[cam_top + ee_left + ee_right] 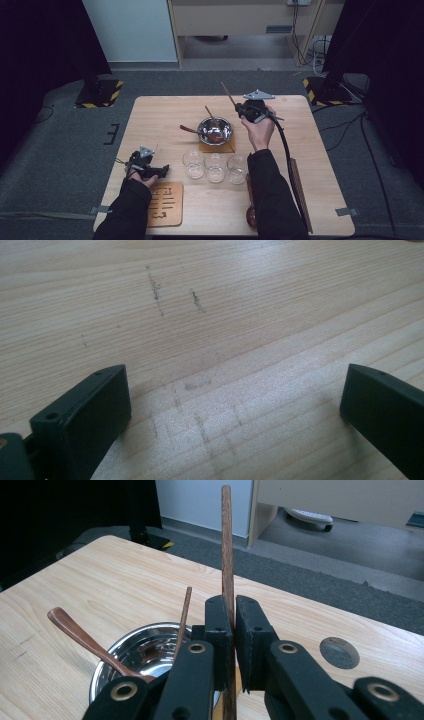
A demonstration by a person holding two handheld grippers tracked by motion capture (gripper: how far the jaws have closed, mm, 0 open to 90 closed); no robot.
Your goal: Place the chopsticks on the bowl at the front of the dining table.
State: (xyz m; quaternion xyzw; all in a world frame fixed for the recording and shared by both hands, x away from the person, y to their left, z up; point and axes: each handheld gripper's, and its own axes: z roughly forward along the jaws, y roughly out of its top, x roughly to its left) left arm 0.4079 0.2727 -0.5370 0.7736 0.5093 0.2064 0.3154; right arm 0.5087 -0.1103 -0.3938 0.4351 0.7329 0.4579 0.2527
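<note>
Presently, a wooden stick [227, 545] is pinched between the pressed-together jaws of the right gripper [234, 625], its tip raised beyond them. Just below and left of that gripper, a steel bowl [131, 656] holding a wooden spoon [82, 637] is recorded. The left gripper [235, 405] is held with jaws spread over bare table [250, 315].

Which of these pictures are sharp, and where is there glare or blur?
High view: evenly lit, soft, glints on the metal bowl. Left gripper view: pale glare across the table, far part blurred. Right gripper view: right claw and wooden stick sharp, floor behind slightly soft.
</note>
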